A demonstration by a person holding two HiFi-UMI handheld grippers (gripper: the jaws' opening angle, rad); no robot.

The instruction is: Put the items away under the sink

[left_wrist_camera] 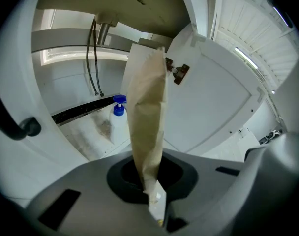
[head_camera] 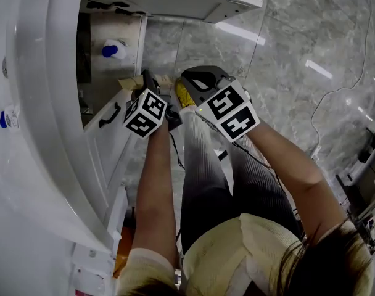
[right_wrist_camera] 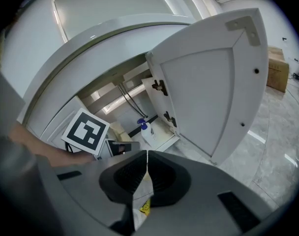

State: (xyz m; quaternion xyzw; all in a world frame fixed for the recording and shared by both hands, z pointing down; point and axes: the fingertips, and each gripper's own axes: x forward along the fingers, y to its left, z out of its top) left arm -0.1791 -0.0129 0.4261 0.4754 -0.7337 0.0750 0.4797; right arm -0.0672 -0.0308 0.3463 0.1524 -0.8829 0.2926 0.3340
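My left gripper (left_wrist_camera: 148,181) is shut on the lower end of a tall brown paper pouch (left_wrist_camera: 147,107), which stands up in front of the open cabinet under the sink. In the head view that gripper (head_camera: 145,84) sits at the cabinet's mouth with the pouch (head_camera: 129,82) at its tip. My right gripper (right_wrist_camera: 145,156) is shut on a white packet with yellow print (right_wrist_camera: 142,203). It hangs beside the left one, just outside the cabinet, with the packet (head_camera: 182,95) showing yellow under it.
A white bottle with a blue pump (left_wrist_camera: 119,118) stands on the cabinet floor (left_wrist_camera: 90,132), below two dark hoses (left_wrist_camera: 93,58). The open cabinet door (right_wrist_camera: 213,82) swings out on the right. The closed door with a black handle (head_camera: 110,115) is on the left. Grey marble floor (head_camera: 286,60) lies beyond.
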